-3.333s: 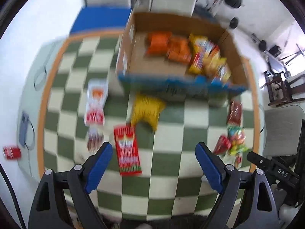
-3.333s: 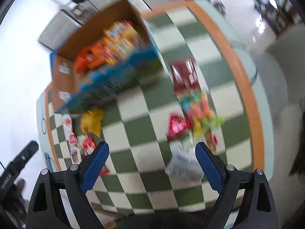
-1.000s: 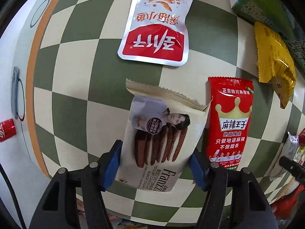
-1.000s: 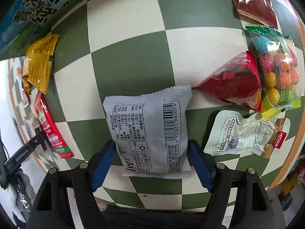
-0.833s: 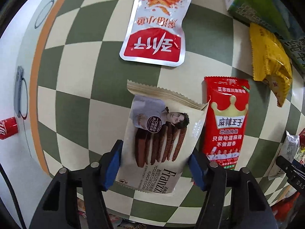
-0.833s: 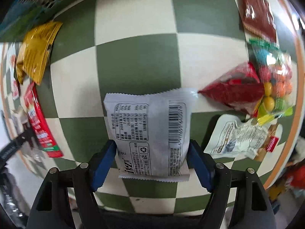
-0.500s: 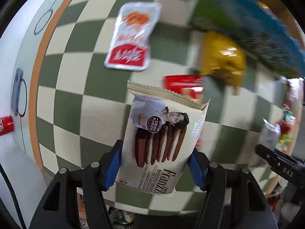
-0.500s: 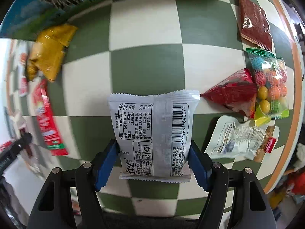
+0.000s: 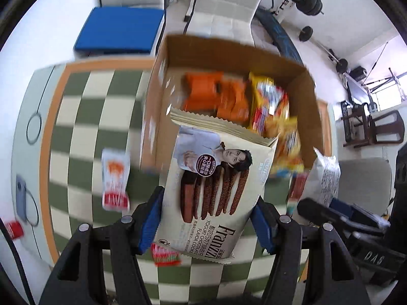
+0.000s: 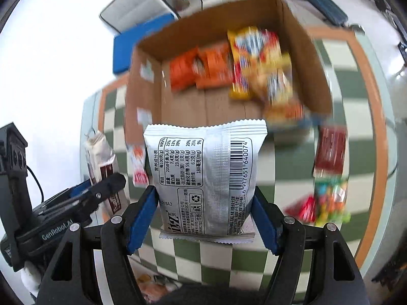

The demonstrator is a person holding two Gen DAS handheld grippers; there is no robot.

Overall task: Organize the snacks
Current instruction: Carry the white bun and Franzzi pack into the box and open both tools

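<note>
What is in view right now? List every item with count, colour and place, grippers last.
Cookie packet: one, cream, between left jaws.
Silver packet: one, silver-white, between right jaws.
Cardboard box: one, brown, on table; orange packs and yellow-red packs inside.
Red-white sachet: one, on checkered cloth.
Dark red packet, candy bag, red packet: one each, on cloth.
Left gripper: shut on cookie packet.
Right gripper: shut on silver packet.

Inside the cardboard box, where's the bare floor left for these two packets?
The cardboard box has bare floor along its near side, bordered by the orange packets behind, the left wall, and the yellow packets to the right. The back and right are crowded. The cookie packet and silver packet could land in that near-left patch.
</note>
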